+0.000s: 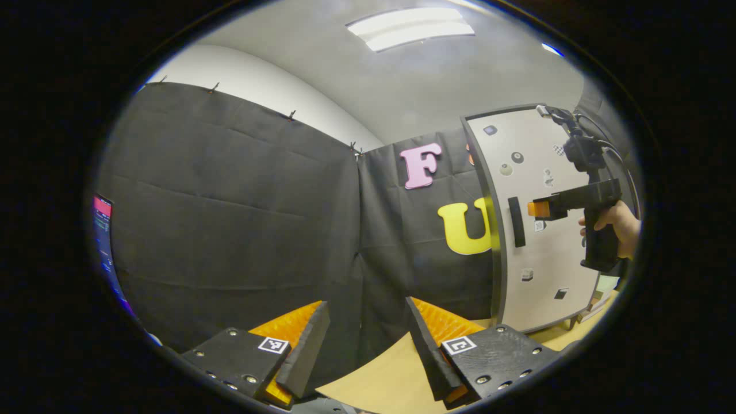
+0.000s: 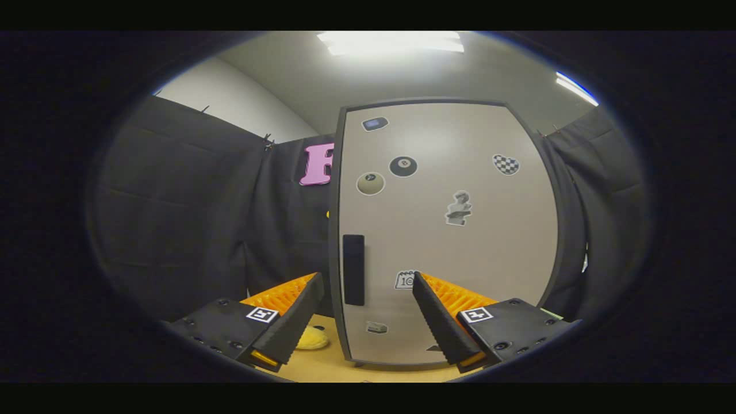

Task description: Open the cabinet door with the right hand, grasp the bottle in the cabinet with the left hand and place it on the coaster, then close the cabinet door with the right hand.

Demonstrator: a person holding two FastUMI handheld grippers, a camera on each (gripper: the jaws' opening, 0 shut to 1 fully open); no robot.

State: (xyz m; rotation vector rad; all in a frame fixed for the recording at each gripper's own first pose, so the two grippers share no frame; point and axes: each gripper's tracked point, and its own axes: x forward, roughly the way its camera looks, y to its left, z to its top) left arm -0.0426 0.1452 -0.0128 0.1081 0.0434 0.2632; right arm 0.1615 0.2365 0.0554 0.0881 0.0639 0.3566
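Note:
The cabinet door is shut, a pale panel with small stickers and a dark vertical handle near its left edge. My right gripper stands open a short way in front of that handle, touching nothing. In the left gripper view the same door and its handle sit at the right, with a hand holding the right gripper just beside the handle. My left gripper is open and empty, facing the black cloth wall. A yellow round coaster lies on the table left of the cabinet.
The wooden table runs under both grippers up to the cabinet's foot. Black cloth walls close the booth at the back and both sides. A lit screen shows at the far left edge.

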